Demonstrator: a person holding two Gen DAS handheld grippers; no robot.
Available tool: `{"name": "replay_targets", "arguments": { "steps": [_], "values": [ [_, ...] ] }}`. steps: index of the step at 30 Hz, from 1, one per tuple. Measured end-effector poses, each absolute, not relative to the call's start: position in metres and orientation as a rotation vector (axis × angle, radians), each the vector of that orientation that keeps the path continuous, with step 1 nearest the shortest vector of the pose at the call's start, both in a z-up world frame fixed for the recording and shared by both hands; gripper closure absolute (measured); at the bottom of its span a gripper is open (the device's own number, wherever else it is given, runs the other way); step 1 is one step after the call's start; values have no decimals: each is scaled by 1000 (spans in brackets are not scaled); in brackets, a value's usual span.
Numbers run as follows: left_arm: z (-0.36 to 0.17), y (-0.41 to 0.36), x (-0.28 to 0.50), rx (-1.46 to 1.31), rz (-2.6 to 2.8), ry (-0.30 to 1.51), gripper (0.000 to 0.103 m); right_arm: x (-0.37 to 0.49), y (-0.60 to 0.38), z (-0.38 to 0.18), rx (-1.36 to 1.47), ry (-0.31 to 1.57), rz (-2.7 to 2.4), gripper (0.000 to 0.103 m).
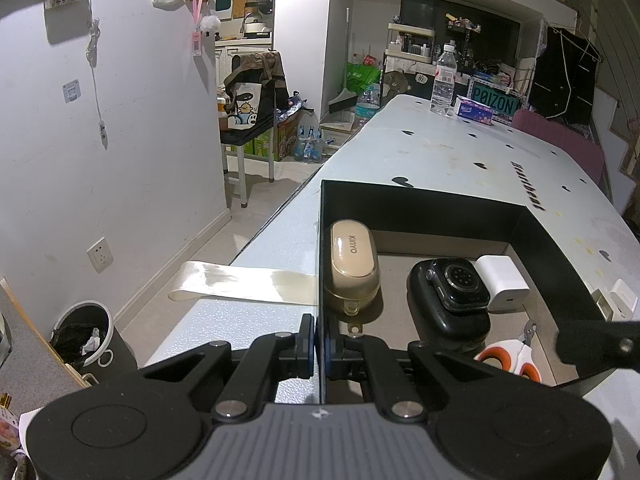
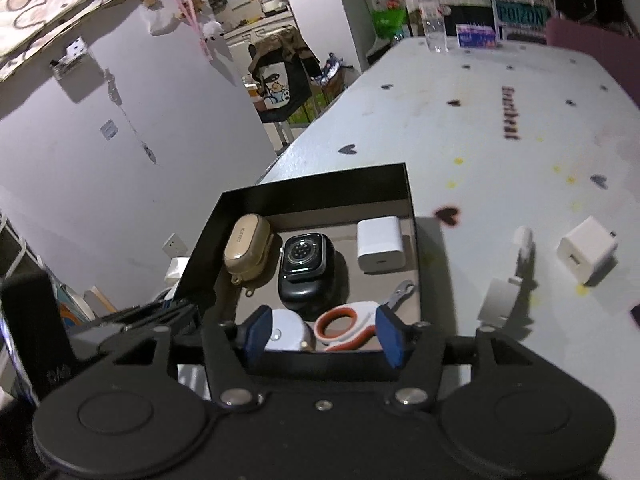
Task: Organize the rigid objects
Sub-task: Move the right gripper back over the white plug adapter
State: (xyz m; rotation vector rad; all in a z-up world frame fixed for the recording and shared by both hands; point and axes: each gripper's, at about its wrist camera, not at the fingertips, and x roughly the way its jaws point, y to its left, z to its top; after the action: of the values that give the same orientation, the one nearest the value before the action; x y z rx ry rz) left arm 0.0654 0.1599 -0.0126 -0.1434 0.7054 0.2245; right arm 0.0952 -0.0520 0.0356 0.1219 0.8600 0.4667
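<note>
From the left wrist, the left gripper is clamped on the near-left wall of the black box, steadying it; keep that hold. From the right wrist, the right gripper hovers half-open and seemingly empty above the scissors in the box; next comes the white charger on the table.

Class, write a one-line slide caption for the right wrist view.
Open right tool above a black box holding earbud case, smartwatch, charger, scissors.
</note>
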Motion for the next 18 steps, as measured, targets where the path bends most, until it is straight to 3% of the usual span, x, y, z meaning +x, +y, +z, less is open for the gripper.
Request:
{"name": "replay_targets", "arguments": {
  "steps": [5, 18],
  "values": [
    [-13, 160, 66, -141, 229, 707, 98, 84, -57, 39, 79, 822, 493, 43],
    [-12, 157, 68, -152, 251, 723, 99, 68, -104, 59, 40, 653, 521, 22]
  ]
}}
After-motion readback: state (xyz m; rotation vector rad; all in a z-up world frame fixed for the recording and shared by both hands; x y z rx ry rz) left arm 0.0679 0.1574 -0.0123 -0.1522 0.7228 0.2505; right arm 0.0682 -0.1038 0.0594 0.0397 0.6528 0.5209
